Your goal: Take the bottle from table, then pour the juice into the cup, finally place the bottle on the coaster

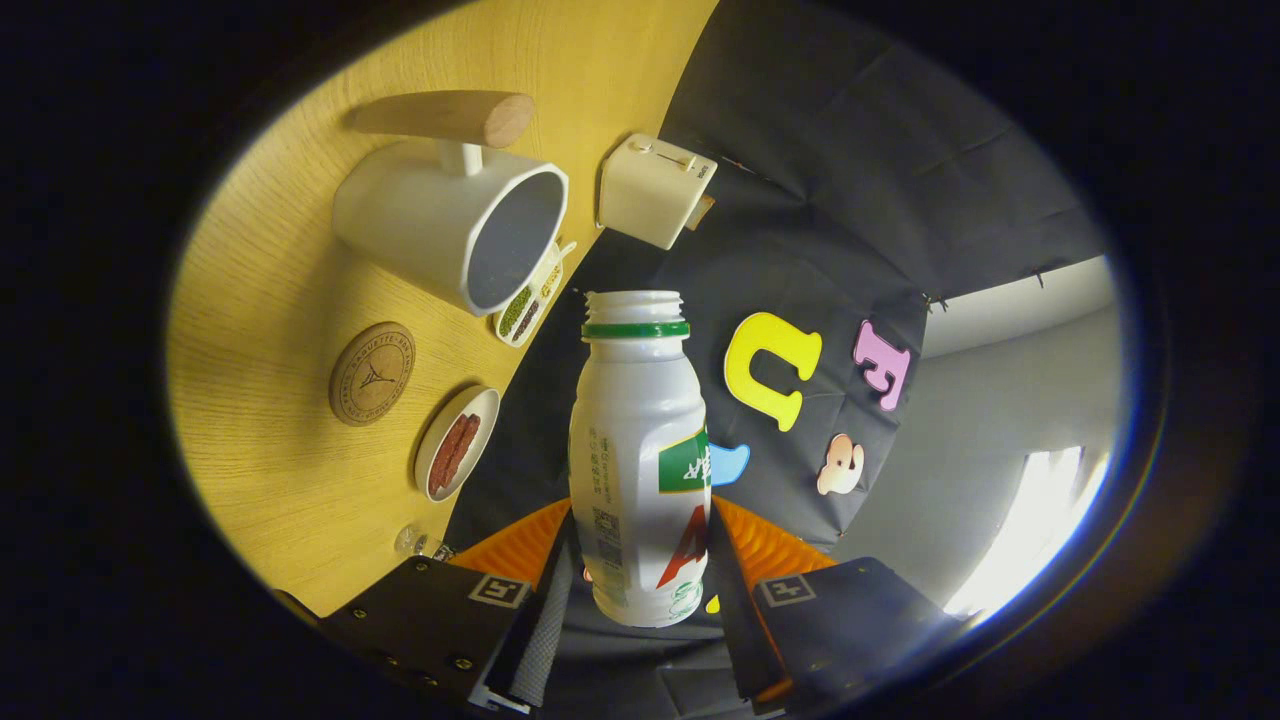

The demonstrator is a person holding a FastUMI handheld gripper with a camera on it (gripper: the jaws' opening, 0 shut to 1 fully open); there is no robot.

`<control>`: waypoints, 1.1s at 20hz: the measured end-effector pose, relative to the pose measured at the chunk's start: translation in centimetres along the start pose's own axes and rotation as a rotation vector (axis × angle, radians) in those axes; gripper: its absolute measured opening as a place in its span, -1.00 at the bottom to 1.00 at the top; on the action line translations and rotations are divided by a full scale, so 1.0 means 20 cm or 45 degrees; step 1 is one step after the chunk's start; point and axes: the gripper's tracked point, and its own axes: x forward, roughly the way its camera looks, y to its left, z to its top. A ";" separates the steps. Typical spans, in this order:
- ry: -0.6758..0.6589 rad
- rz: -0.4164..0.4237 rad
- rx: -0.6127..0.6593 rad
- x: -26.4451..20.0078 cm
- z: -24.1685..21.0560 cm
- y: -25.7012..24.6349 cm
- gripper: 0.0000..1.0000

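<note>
We see our tool (640, 590) pinching the uncapped bottle (638, 470) between its 2 fingers, white cup (440, 225) and cork coaster (372, 373) on the counter (270, 300) beyond.

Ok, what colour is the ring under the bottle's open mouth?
Green, clearest in the gripper view: the ring circles the white bottle held in the jaws.

A staged recording booth: black cloth wall (860, 180) behind a wooden table (270, 300) with kitchen props

bottle (637, 450): glossy white plastic, printed label. cup (450, 222): matt white, wooden handle. coaster (372, 373): cork-like, rough. table (270, 480): wood-grain laminate, smooth. Wall: matt cloth.
</note>
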 end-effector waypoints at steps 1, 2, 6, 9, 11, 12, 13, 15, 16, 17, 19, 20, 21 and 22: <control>0.000 -0.005 -0.004 0.00 0.00 -0.01 0.37; -0.002 -0.007 -0.009 0.00 0.00 -0.01 0.37; -0.005 -0.006 -0.028 0.00 0.00 -0.01 0.37; -0.004 -0.004 -0.009 0.00 0.00 0.00 0.37; 0.002 0.018 0.074 0.01 0.00 0.04 0.37; 0.002 0.034 0.128 0.01 0.01 0.07 0.36; 0.002 0.051 0.199 0.02 0.00 0.10 0.37; -0.008 0.097 0.356 0.03 0.02 0.16 0.37; -0.010 0.108 0.425 0.02 0.03 0.17 0.37; -0.010 0.118 0.499 0.01 0.04 0.18 0.37; -0.014 0.162 0.688 0.01 0.06 0.21 0.37; -0.016 0.173 0.785 0.00 0.06 0.21 0.37; -0.020 0.183 0.879 0.00 0.07 0.22 0.37; -0.023 0.191 0.963 0.00 0.08 0.23 0.37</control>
